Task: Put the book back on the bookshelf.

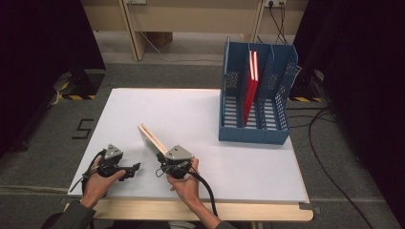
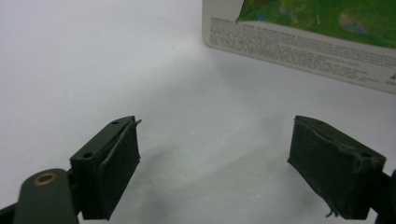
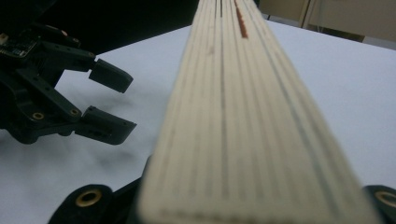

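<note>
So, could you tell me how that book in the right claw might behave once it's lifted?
The book looks thick and stiff, so it probably won't flop. Standing on edge, it would likely tip if the right claw let go. Its glossy cover may be slippery.

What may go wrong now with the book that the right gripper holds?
1. The right gripper grips the book at one end only, so it might tilt or slip.
2. The blue file rack already holds a red book; the new one might bump it.

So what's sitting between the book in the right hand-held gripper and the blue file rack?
Nothing: in the high view only bare white table lies between the book and the blue file rack.
</note>
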The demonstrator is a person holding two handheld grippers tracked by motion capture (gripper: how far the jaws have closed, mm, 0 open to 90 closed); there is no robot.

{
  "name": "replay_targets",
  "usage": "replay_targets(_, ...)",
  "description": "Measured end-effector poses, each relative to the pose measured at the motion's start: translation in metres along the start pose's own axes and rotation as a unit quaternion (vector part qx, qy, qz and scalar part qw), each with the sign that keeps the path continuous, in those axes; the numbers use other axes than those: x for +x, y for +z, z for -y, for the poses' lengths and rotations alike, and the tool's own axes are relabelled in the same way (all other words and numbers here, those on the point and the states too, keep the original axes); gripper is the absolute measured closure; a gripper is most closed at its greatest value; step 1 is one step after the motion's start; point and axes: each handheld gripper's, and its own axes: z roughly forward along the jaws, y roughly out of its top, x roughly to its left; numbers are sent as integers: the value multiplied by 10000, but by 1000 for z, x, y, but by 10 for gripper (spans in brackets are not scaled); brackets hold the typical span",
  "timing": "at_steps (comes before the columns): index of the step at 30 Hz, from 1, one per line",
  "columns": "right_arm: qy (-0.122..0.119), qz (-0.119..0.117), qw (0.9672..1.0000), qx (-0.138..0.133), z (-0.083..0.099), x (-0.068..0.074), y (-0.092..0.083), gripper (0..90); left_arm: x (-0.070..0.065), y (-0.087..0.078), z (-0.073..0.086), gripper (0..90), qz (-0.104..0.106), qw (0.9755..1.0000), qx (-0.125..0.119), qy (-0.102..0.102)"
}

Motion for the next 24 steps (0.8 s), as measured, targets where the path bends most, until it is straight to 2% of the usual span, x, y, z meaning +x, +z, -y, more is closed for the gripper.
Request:
replay_targets(4, 161, -16, 9999, -25, -1, -10, -3, 750, 0, 0, 0, 153, 5, 10000, 7, 0)
replay_targets(7, 387, -107, 9991, -105, -3, -17, -6, 753, 1, 0, 0, 153, 0, 10000, 15, 10)
replay_targets(16, 481, -157, 9982, -334, -17, -28, -22, 754, 1, 0, 0, 154, 4, 10000, 32, 28)
replay_targets(24, 592, -206, 9970, -459, -20, -35, -27, 753, 0, 1, 0, 154, 19, 10000, 53, 58)
